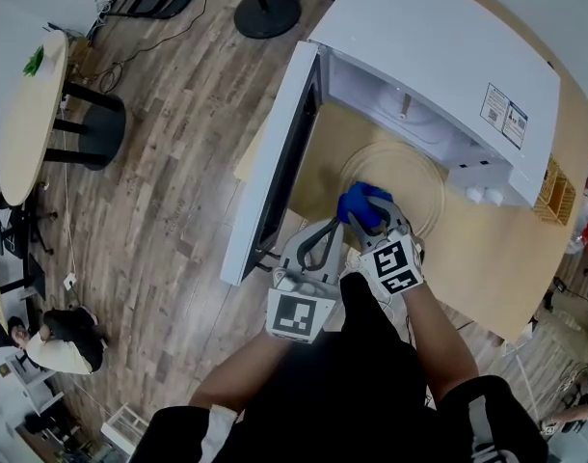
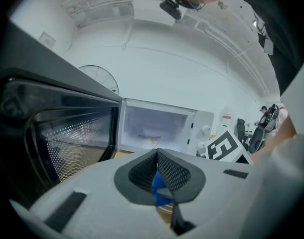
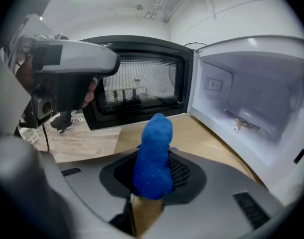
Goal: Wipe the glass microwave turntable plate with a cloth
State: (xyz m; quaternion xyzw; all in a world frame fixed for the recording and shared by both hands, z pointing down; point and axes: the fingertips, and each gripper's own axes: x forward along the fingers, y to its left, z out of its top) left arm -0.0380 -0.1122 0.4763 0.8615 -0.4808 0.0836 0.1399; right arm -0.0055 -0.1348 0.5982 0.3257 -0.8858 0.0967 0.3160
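Note:
The glass turntable plate lies flat on the wooden table in front of the open white microwave. My right gripper is shut on a bunched blue cloth, which rests on the plate's near-left part. In the right gripper view the cloth sticks up out of the right gripper. My left gripper sits just left of it at the plate's near rim, its jaws together. In the left gripper view the left gripper has its pads meeting, with blue cloth showing behind. Whether it pinches the rim is unclear.
The microwave door stands swung open to the left, close beside my left gripper; the empty cavity is ahead. On the wood floor to the left are a round table, a black stool and a lamp base. A person sits at lower left.

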